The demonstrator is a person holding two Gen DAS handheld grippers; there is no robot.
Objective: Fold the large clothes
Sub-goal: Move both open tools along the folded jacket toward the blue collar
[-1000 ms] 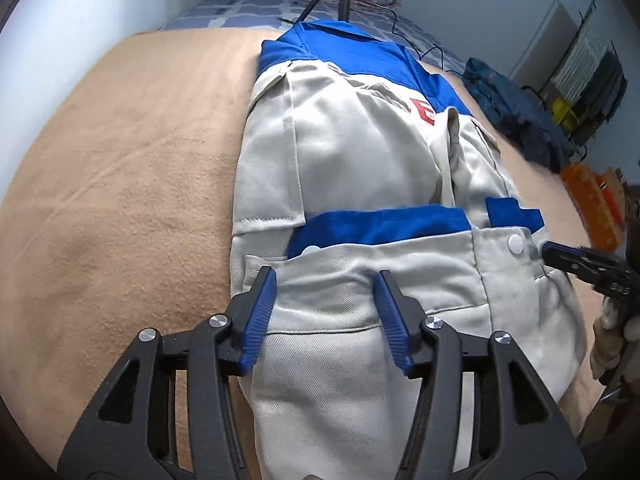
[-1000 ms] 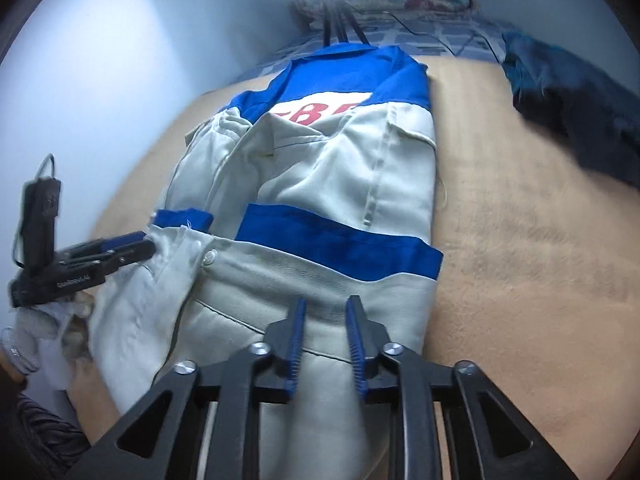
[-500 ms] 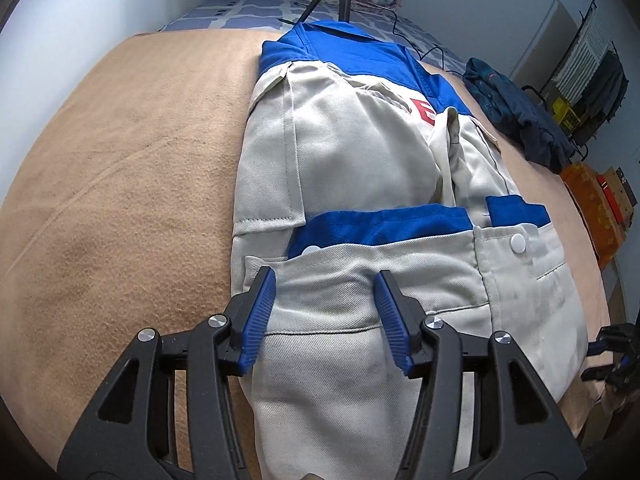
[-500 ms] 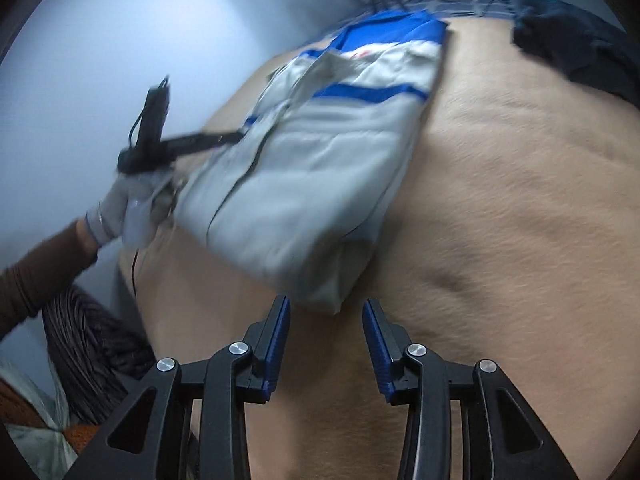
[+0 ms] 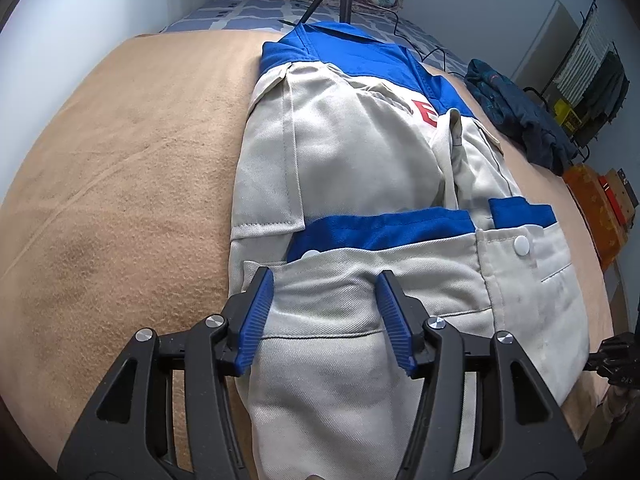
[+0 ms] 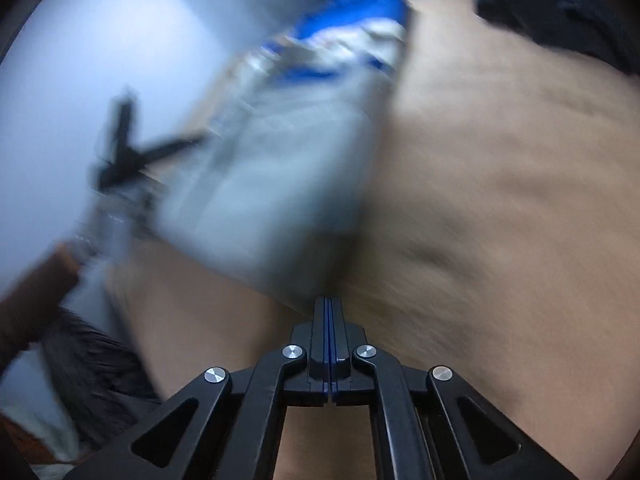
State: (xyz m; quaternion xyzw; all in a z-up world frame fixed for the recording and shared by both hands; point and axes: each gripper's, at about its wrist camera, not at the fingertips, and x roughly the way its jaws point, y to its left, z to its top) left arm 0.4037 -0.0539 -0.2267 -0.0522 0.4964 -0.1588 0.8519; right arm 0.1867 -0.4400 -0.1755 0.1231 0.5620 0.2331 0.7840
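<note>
Between the blue pads of the left gripper (image 5: 326, 320) lies the near end of the jacket (image 5: 360, 184); the jaws stand wide apart and hold nothing, hanging just over the cloth. The right gripper (image 6: 329, 344) has its jaws pressed flat together; its view is badly blurred, so I cannot tell if a thin bit of cloth is pinched there, but the near corner of the jacket seems to end right at its tips. The jacket is already folded into a long strip; it runs straight away from both grippers, toward the blue collar at the far end. The left gripper looks nearer to the cloth, so I think it would grab the near end and carry it toward the collar. The jacket is thick pale grey cloth with blue bands, round white snaps and flat pockets; it lies on a soft, fuzzy tan blanket (image 5: 120, 184).
</note>
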